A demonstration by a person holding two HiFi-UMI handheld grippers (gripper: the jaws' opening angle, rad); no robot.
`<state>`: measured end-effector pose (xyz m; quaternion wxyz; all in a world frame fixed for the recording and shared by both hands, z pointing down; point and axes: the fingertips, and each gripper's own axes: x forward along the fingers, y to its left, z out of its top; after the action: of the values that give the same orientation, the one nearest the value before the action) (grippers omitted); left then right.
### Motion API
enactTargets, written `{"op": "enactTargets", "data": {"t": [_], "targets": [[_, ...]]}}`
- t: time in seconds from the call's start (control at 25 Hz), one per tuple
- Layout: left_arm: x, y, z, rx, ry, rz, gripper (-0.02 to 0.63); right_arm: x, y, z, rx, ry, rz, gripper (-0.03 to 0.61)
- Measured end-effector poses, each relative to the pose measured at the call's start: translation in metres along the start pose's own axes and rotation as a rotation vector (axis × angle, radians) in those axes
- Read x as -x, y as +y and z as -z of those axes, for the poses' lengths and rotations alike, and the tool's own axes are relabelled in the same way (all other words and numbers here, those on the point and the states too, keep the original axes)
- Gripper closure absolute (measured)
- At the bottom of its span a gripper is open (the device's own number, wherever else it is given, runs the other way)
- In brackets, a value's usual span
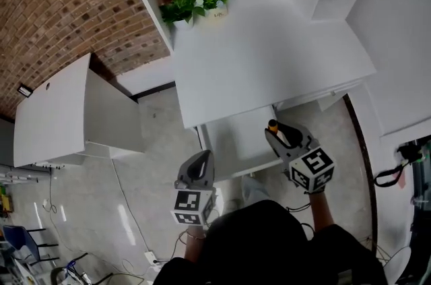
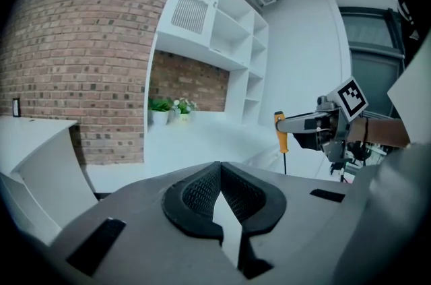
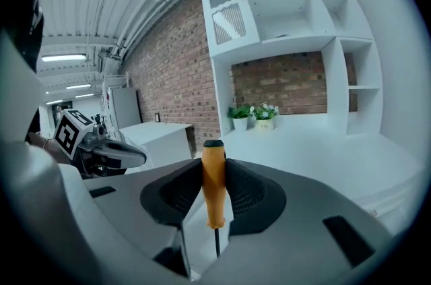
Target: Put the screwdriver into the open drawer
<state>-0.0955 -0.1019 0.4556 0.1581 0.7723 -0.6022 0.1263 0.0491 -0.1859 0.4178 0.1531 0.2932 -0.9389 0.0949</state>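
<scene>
Viewing from the head camera, we see the white desk [image 1: 269, 54] filling the upper middle. The drawer [image 1: 232, 141] is pulled out below its front edge toward the person, and its white floor is bare. We read this as the approach: the drawer is already open, so only the carry and release remain. The right gripper [image 1: 277, 134] appears above the drawer's right end, just in front of the desk edge. It pinches the screwdriver [image 3: 214, 184] by its orange handle, with the shaft pointing down between the jaws. Held upright like this, the tool will likely need tilting to lie flat. The left gripper [image 1: 202, 158], jaws pressed together on nothing, sits off the drawer's left front corner, leaving the opening free. We judge the room ample, with only the desk's overhanging edge to avoid.
</scene>
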Motion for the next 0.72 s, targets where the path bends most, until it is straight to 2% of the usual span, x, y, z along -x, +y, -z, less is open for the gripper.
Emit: {"op": "enactTargets", "data": {"t": [0.4,0.72], "targets": [[-0.055,0.0,0.026,0.047,0.113,-0.023,0.604,-0.056,-0.02,0.045,0.042,0.166,-0.16,0.463],[-0.094,-0.004,0.056,0.059,0.23,0.01,0.604,-0.092,-0.021,0.096,0.065,0.315,-0.275,0.463]]}}
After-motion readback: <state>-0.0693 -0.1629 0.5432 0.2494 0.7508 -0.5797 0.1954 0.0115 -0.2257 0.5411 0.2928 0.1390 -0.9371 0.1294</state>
